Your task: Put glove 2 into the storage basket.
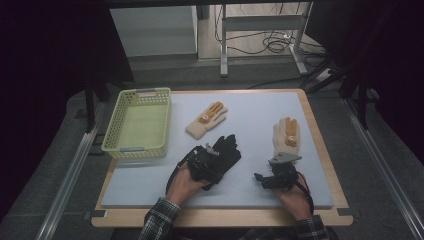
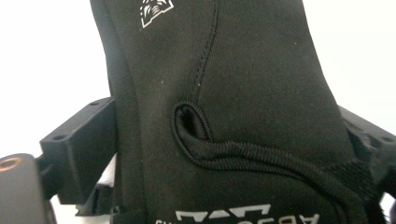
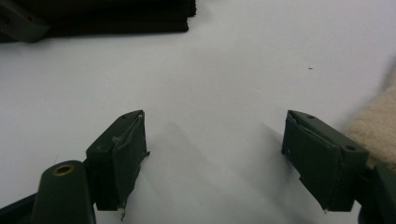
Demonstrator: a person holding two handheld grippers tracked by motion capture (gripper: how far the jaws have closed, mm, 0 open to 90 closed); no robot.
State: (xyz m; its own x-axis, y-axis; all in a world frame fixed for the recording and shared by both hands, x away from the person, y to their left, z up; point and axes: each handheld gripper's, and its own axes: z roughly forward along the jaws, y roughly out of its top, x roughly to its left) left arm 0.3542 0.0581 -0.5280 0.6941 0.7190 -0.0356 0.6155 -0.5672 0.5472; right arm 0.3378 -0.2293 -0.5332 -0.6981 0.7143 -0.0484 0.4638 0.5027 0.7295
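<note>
Lying between the left tongs (image 2: 224,154), the black glove (image 2: 224,84) is clamped; right tongs (image 3: 215,154) gape empty.

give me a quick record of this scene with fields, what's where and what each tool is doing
surface: pale mat on a wooden table
left tool: jaws either side of the black glove, which lies between them; whether they pinch it cannot be told
right tool: open, nothing between the jaws, over bare mat
cream gloves: one at mid table, one just beyond the right tool
basket: green, at the left edge, nothing in it
</note>
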